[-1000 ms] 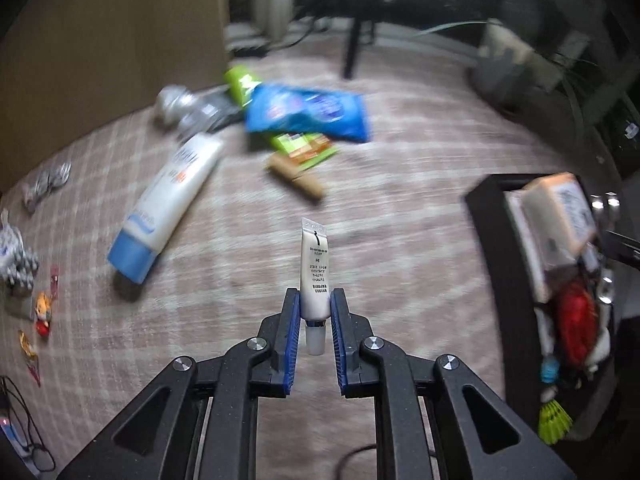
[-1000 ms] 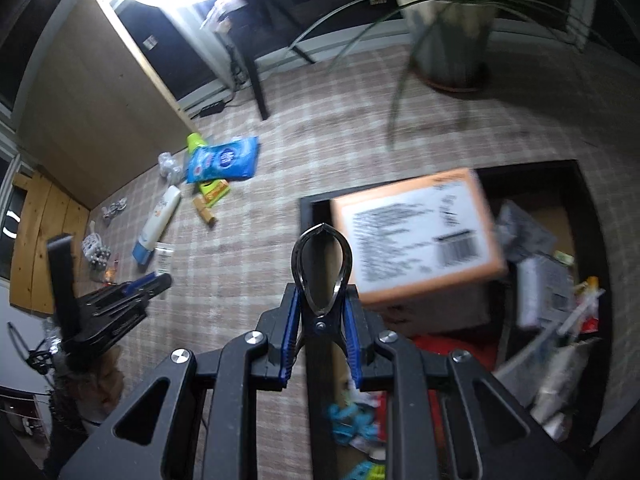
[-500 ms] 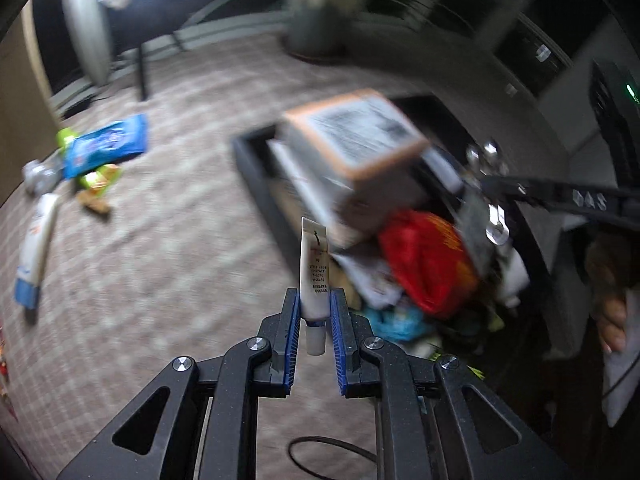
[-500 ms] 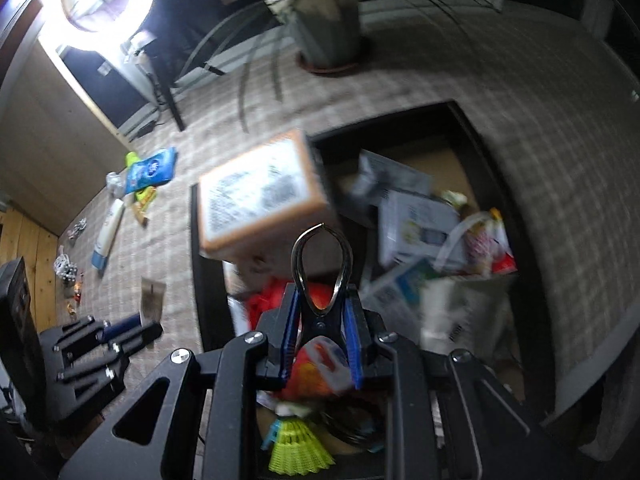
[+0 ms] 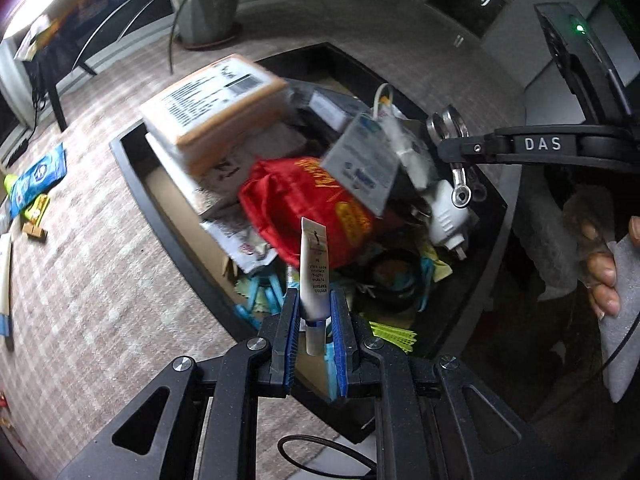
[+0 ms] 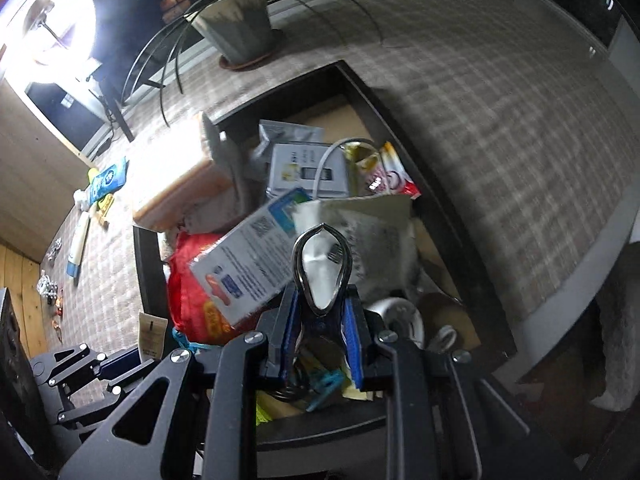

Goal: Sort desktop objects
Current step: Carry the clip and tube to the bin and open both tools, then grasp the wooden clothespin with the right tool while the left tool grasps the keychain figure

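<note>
Two grippers, each loaded, hang over the black storage box ready to drop.

On the left, the left gripper [image 5: 314, 330] has its jaws clamped on the lower end of a small white tube [image 5: 314, 276], which stands upright ahead of the jaws, just above the near edge of the black storage box [image 5: 132, 168]; to my eye it should go a little further forward before the jaws part, so the tube falls beside the red bag [image 5: 304, 208] rather than on the rim. On the right, the right gripper [image 6: 322, 334] is closed on a metal clip [image 6: 322, 272] whose loop sticks up between the jaws, directly over the heaped packets; a low, gentle release would stop it bouncing out.
</note>
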`<state>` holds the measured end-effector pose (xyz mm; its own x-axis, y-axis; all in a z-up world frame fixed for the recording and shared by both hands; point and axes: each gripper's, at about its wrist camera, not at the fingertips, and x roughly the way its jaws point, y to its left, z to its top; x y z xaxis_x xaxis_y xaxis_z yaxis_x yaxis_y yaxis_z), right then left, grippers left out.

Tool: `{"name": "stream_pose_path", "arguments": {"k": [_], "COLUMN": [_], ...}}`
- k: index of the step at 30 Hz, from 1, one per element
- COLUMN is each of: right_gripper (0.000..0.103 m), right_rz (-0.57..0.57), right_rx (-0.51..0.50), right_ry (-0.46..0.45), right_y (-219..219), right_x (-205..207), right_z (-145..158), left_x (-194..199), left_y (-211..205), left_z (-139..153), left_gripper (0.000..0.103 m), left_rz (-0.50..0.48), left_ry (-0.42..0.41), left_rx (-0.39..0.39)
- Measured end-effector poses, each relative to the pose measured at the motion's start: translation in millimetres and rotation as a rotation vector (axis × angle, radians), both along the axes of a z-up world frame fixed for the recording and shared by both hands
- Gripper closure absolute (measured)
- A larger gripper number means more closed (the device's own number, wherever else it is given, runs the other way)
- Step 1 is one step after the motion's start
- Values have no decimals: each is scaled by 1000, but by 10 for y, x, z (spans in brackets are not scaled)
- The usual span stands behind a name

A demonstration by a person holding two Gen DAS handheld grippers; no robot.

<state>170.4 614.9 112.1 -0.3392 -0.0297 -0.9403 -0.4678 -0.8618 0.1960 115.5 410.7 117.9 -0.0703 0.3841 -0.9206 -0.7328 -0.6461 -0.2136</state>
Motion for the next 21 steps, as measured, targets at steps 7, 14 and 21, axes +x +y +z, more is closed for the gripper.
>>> {"name": "stream_pose_path", "arguments": {"k": [7, 14, 21], "right_gripper": [71, 70, 70], "right_rz": [-23, 15, 87], "right_rx": [0, 7, 9], "right_ry": [3, 5, 13], "right_y": [-5, -139, -412], "right_x": [11, -98, -286], "right_z": [36, 81, 125], "left_x": [-39, -128, -361], "left_y": [-23, -115, -318], "left_z": [71, 97, 145], "left_gripper": [65, 65, 65], "left_rz": [22, 54, 137], "left_ry": [35, 55, 67], "left_rx": [5, 1, -2]}}
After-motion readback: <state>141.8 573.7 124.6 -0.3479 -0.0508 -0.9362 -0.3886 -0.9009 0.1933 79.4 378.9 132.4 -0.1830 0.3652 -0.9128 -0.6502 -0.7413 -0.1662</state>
